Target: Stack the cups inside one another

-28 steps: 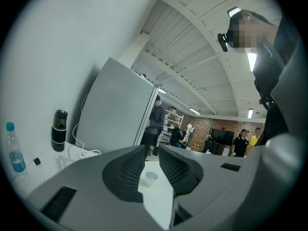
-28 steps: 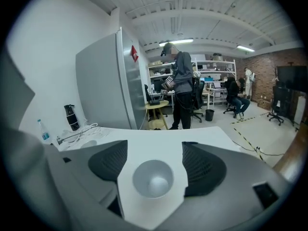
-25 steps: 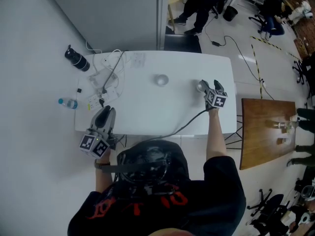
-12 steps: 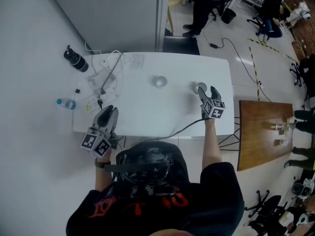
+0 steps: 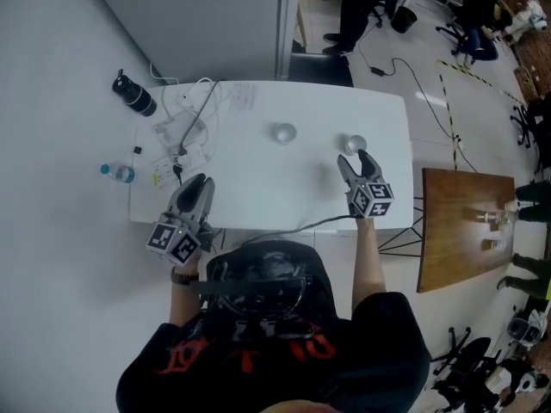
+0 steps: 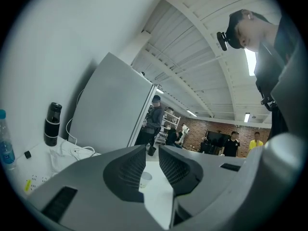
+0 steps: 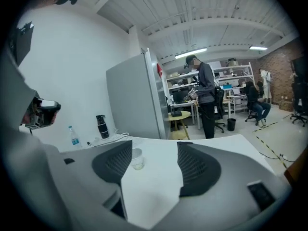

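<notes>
**Head view.** A white rectangular table (image 5: 258, 192) carries two small, pale, translucent plastic cups, well apart. The centre cup (image 5: 283, 132) stands near the table's middle and the right cup (image 5: 355, 144) towards its right end. Neither sits inside the other, so the stacking is not yet done. Your right gripper (image 5: 356, 163) hangs just short of the right cup with its tongs spread. Your left gripper (image 5: 200, 188) waits at the near left edge, well away from both cups. A black cylindrical flask (image 5: 133, 99), a clear water bottle with a blue cap (image 5: 116, 173) and a tangle of white cables (image 5: 185, 129) lie at the far left.

**Left gripper view.** The jaws stand a narrow gap apart with nothing in them. One cup (image 6: 146, 178) shows far off through the gap, upright on the table.

**Right gripper view.** The jaws are wider apart, have just been closing, and hold nothing. A cup (image 7: 137, 159) stands upright beyond the left jaw, not between the pads. Which of the two cups it is cannot be told.

**Handling.** Judge these cups light, thin-walled and smooth: they probably flex under pressure, tip easily and may slip. Take one across the upper wall just under the rim and pinch gently. Lower it straight into the other, steadying that one if it slides.
</notes>
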Motion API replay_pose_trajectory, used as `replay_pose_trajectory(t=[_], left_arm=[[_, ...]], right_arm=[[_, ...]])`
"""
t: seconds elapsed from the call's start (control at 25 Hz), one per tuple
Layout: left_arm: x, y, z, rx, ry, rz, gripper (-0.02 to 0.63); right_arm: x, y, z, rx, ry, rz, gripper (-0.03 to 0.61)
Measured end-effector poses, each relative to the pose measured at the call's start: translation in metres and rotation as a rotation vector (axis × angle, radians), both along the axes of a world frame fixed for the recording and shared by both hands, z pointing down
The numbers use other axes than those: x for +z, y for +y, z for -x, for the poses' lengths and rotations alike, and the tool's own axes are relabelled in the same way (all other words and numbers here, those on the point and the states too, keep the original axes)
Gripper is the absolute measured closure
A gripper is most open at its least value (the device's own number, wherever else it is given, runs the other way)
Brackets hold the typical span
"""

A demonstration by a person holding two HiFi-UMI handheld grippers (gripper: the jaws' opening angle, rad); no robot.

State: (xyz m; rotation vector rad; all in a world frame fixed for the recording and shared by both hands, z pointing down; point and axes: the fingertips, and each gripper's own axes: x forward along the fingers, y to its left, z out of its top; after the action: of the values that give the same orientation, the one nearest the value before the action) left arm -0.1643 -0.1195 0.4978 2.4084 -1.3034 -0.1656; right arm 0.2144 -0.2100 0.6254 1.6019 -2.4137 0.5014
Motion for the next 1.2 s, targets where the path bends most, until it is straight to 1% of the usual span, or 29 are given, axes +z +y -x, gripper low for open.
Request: replay_pose_trajectory(t=[0.12,0.2,0.36,0.44,0.6,0.76,0.88,0.92,1.0,1.08,1.16,1.2], left_arm=[[0.001,0.001,0.002,0.0,0.014,0.001,0.535],[0.002,0.002,0.003,0.001,0.017,0.001,0.535],[-0.003,0.008,-0.001,0.022,0.021,-0.012,0.535],[-0.004,0.01,0.002,0.014,0.017,-0.019,0.535],[0.005,0.009,0.022,-0.079,-0.028,0.028,0.535],[0.007,0.016,0.042,-0.153,-0.04,0.058,0.537],[0.009,0.022,0.053,-0.195,-0.042,0.074,0.537],[0.009,0.024,0.057,-0.209,-0.042,0.077,0.537],[0.009,0.028,0.066,-0.237,-0.034,0.083,0.537],[0.009,0.03,0.075,-0.262,-0.017,0.089,0.537],[0.013,0.036,0.083,-0.291,-0.002,0.104,0.537],[0.015,0.041,0.086,-0.305,0.007,0.111,0.537]], right_arm=[[-0.006,0.002,0.026,-0.062,-0.013,-0.009,0.273],[-0.003,0.0,0.046,-0.105,0.001,-0.003,0.273],[0.017,-0.005,0.087,-0.212,0.04,0.045,0.264],[0.03,-0.011,0.102,-0.243,0.061,0.072,0.264],[0.058,-0.031,0.123,-0.259,0.1,0.123,0.264],[0.084,-0.056,0.132,-0.241,0.164,0.183,0.262],[0.106,-0.076,0.138,-0.225,0.175,0.24,0.257],[0.11,-0.081,0.142,-0.227,0.172,0.255,0.239],[0.116,-0.092,0.15,-0.231,0.179,0.272,0.238],[0.125,-0.102,0.16,-0.244,0.2,0.295,0.201],[0.138,-0.105,0.17,-0.274,0.222,0.325,0.199],[0.141,-0.105,0.174,-0.286,0.236,0.332,0.156]])
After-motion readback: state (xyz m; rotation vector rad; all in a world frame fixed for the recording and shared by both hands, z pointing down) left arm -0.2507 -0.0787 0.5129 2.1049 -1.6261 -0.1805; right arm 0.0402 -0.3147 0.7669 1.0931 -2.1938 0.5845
